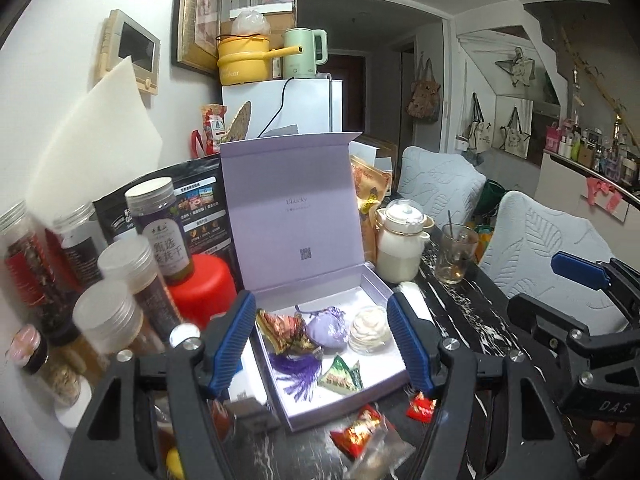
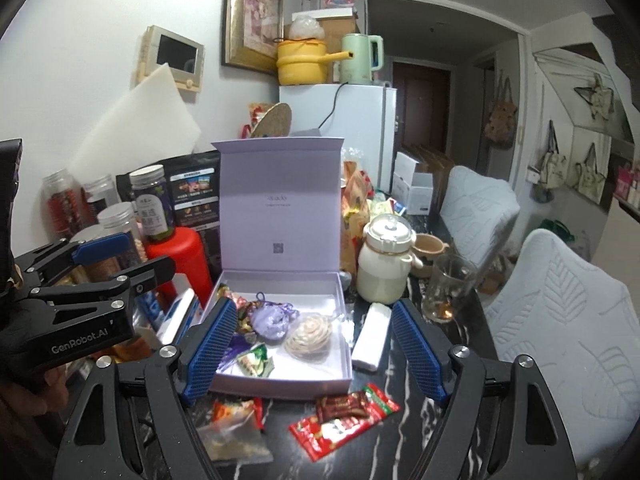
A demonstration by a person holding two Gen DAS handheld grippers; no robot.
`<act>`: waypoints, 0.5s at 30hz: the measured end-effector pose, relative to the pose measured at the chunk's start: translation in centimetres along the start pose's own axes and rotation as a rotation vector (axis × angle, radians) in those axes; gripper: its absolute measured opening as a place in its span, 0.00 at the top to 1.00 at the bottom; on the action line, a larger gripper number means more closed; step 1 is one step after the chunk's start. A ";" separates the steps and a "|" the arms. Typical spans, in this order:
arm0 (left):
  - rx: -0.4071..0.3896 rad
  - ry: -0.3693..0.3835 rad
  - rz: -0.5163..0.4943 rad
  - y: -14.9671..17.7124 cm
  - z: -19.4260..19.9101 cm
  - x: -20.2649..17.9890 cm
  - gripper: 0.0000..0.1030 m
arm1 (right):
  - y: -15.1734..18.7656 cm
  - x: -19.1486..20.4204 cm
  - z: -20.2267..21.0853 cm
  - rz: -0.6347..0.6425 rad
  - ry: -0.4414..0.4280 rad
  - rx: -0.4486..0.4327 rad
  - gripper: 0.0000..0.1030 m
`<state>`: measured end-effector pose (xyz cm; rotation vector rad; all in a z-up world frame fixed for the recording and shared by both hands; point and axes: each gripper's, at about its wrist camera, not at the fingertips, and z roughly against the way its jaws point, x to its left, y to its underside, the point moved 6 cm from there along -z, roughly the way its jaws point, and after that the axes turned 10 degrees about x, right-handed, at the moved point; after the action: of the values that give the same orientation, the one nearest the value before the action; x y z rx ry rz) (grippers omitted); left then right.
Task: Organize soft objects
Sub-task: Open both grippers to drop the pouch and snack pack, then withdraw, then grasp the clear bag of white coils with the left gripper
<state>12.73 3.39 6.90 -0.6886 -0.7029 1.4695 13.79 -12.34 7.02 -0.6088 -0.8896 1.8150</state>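
An open lilac gift box (image 1: 380, 284) (image 2: 280, 384) sits on the dark marbled table with its lid standing upright. Inside lie a purple sachet (image 1: 326, 330) (image 2: 272, 322), a cream rose-shaped sachet (image 1: 368, 326) (image 2: 310, 338), a green triangular sachet (image 1: 340, 376) (image 2: 254, 360), a multicoloured sachet (image 1: 288, 332) and a purple tassel (image 1: 298, 368). My left gripper (image 1: 322, 344) hovers open in front of the box, holding nothing. My right gripper (image 2: 314, 354) is open too, also short of the box, with nothing between its pads. Each gripper shows at the edge of the other's view.
Several jars (image 1: 156, 232) and a red canister (image 1: 200, 288) crowd the left. A white ceramic pot (image 2: 384, 264) and a glass cup (image 2: 448, 288) stand right of the box, a white packet (image 2: 372, 336) beside it. Snack wrappers (image 2: 344, 416) lie in front. Padded chairs (image 2: 560, 320) stand at the right.
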 end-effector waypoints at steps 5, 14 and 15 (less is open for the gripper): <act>-0.053 -0.009 0.018 1.4 2.7 0.2 0.01 | 1.6 0.3 2.3 0.000 0.013 -0.013 0.11; -0.043 0.013 -0.026 4.2 4.7 -0.7 0.01 | 4.9 1.1 5.1 -0.008 0.026 -0.023 0.05; -0.038 0.021 -0.031 4.6 4.9 -0.8 0.01 | 5.3 1.2 5.3 -0.007 0.025 -0.021 0.05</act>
<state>6.07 2.46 6.41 -0.7188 -0.7236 1.4220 6.52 -14.09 6.00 -0.6402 -0.8942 1.7900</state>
